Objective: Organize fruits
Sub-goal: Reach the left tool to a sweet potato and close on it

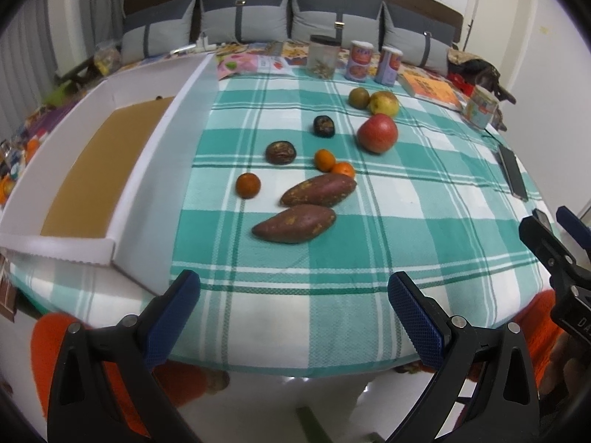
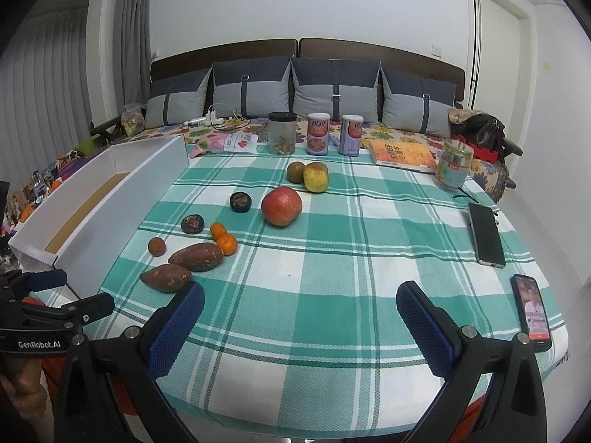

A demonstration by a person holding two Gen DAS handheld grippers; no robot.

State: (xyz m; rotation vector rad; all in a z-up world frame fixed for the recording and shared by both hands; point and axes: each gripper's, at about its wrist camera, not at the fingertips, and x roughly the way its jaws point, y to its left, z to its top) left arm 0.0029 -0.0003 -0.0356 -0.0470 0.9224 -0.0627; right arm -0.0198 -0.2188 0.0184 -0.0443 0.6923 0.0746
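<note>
Fruits lie loose on the checked surface [image 1: 332,269], beside the white box [image 1: 155,170] (nothing inside it): a red apple [image 1: 377,133], a yellow apple [image 2: 316,176], three small oranges [image 1: 248,185], two sweet potatoes [image 2: 195,256]; left tongs [image 1: 293,317] and right tongs [image 2: 300,326] both hover spread wide, pinching nothing.

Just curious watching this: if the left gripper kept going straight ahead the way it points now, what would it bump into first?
Probably the nearer sweet potato. The left gripper is open at the table edge, bare checked cloth ahead, then that potato. Depth is hard to judge; it might pass above.
</note>
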